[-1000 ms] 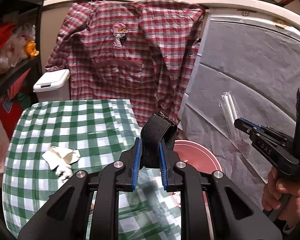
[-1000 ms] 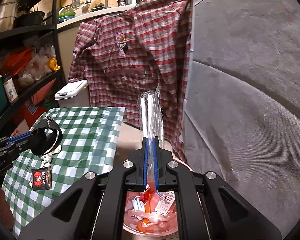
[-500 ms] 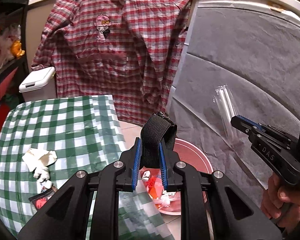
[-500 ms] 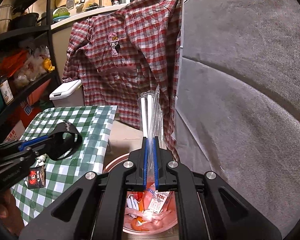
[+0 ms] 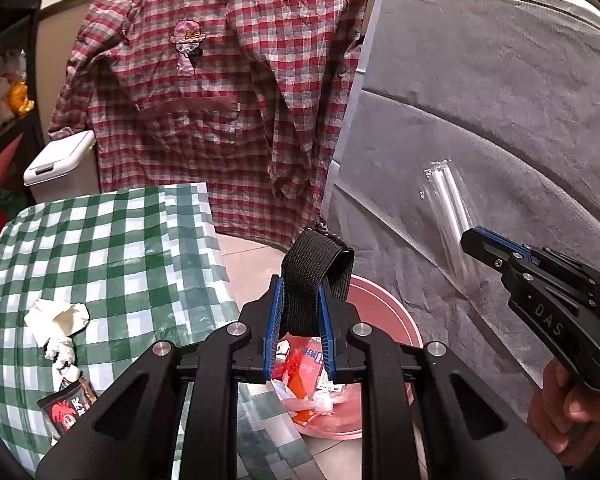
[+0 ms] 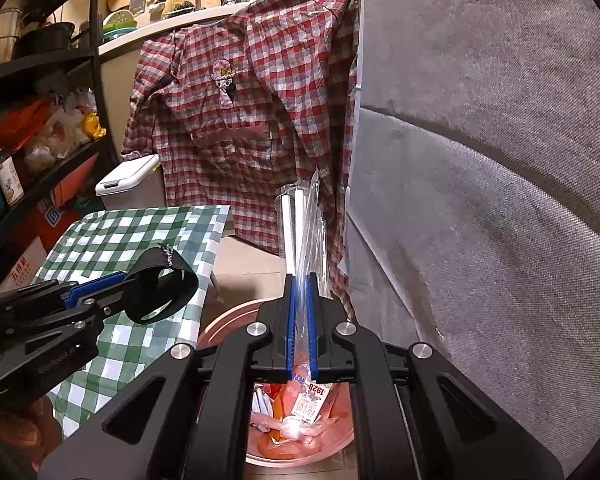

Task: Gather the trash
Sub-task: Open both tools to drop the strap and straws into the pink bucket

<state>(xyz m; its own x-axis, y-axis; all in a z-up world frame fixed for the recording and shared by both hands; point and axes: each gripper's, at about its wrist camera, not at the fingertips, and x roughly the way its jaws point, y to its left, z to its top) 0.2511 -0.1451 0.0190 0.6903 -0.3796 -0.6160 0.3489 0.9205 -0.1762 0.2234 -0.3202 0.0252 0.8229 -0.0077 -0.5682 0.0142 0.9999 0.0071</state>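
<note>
A basin (image 5: 384, 304) is sitting on the floor just right of the tabletop (image 5: 112, 248), with wrappers (image 6: 300, 408) lying in it. A crumpled tissue (image 5: 58, 320) is lying on the tabletop, a packet (image 5: 66, 406) in front of it, a shirt (image 5: 220, 92) hanging behind.

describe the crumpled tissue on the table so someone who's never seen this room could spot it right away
Find the table with the green checked cloth beside the pink bin. Near its front edge lies the crumpled tissue, white and wadded. Just in front of it sits a dark snack wrapper, flat and printed, while the tissue is plain.
</note>
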